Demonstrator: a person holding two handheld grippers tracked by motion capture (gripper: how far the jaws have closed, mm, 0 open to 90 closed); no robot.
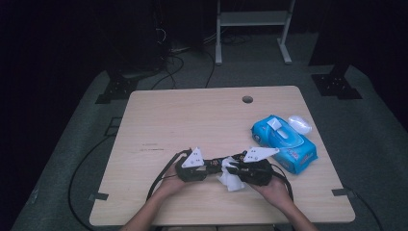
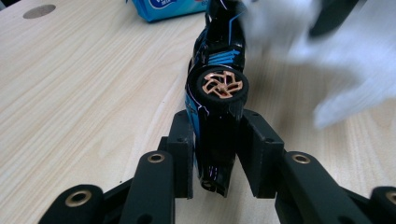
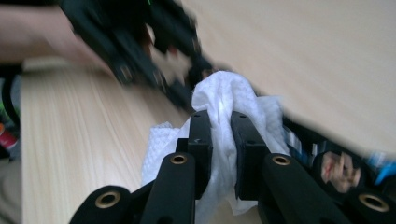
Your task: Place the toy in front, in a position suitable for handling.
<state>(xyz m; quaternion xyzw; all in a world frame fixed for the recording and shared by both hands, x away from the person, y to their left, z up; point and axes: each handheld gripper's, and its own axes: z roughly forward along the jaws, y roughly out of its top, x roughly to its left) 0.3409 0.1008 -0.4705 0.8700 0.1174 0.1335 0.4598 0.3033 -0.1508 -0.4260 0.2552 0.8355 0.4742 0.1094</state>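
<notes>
**Inspector:** Black with blue striping: a toy car (image 2: 217,79) sits between the jaws of the left gripper (image 2: 217,154). It lies on its side, one black wheel with a copper-coloured hub facing the left gripper view. The pads press on the body from both sides, so I record it as clamped.

**Clerk:** And where does it sit on the table (image 1: 192,120)?

**Inspector:** Near the person's edge, about the middle. In the high view the left gripper (image 1: 211,164) and the right gripper (image 1: 230,168) meet nose to nose there, each with a grey three-cornered plate on top, and the car is in the dark patch between them; its outline cannot be made out from that height.

**Clerk:** Right gripper?

**Inspector:** Closed on a white wipe (image 3: 219,112). In the right gripper view the cloth is pinched between the two black jaws of the right gripper (image 3: 220,154), bunched above them and hanging loose below. In the left gripper view the wipe (image 2: 336,60) is a white blur just beside the far end of the car; whether it touches the car I cannot tell. From above, the wipe (image 1: 232,182) spills out under the two grippers.

**Clerk:** Anything else on the surface?

**Inspector:** A blue pack of wipes (image 1: 285,139) lies to the right, well apart from the grippers, its flap raised. A crumpled white wad (image 1: 299,123) lies just beyond it, near the table's right edge.
</notes>
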